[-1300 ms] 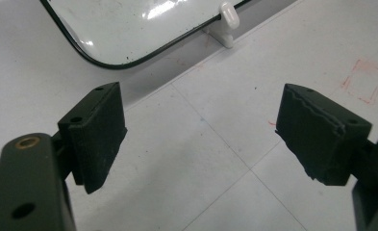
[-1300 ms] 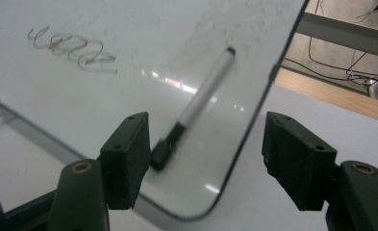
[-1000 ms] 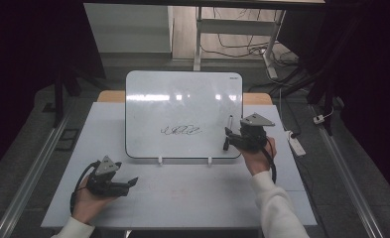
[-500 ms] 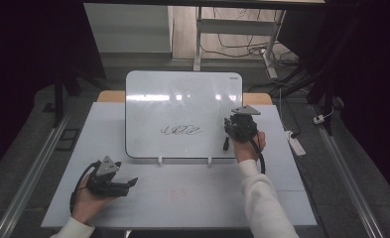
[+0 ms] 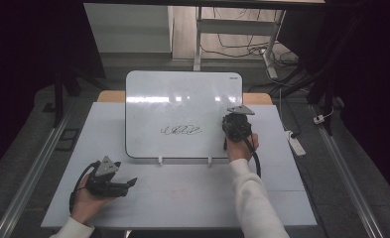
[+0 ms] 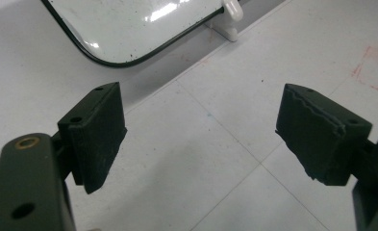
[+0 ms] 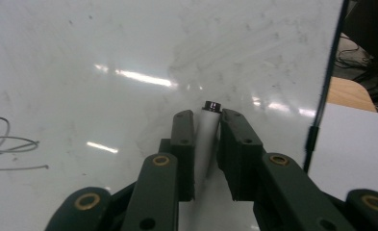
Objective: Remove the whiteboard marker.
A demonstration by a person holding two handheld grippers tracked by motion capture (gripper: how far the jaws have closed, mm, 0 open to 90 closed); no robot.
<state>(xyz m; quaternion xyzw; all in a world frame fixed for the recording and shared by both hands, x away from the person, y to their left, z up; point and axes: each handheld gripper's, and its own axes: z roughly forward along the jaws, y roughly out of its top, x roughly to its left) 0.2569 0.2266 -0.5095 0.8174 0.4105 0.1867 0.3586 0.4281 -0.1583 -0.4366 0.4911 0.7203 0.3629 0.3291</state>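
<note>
A white whiteboard [image 5: 182, 99] stands tilted at the back of the table, with a black scribble [image 5: 181, 131] near its middle. My right gripper [image 5: 232, 129] hovers at the board's right part, right of the scribble. In the right gripper view its jaws have just been closing, and my right gripper [image 7: 207, 115] is shut on a white marker [image 7: 207, 134] whose dark tip points at the board [image 7: 105, 48]. The scribble [image 7: 8, 144] lies at the left there. My left gripper [image 5: 128, 184] rests low at the front left, and in its own view it [image 6: 201, 125] is open with nothing between its pads.
Two small white feet [image 5: 159, 159] [image 5: 210, 159] prop the board's lower edge. A white power strip [image 5: 296, 144] lies on the floor off the table's right edge. Faint red marks [image 6: 374, 72] show on the white tabletop [image 5: 182, 198].
My right hand has shifted slightly left and toward the board, turning the gripper to point at it, and its jaws have closed on the marker. The left hand has stayed still.
</note>
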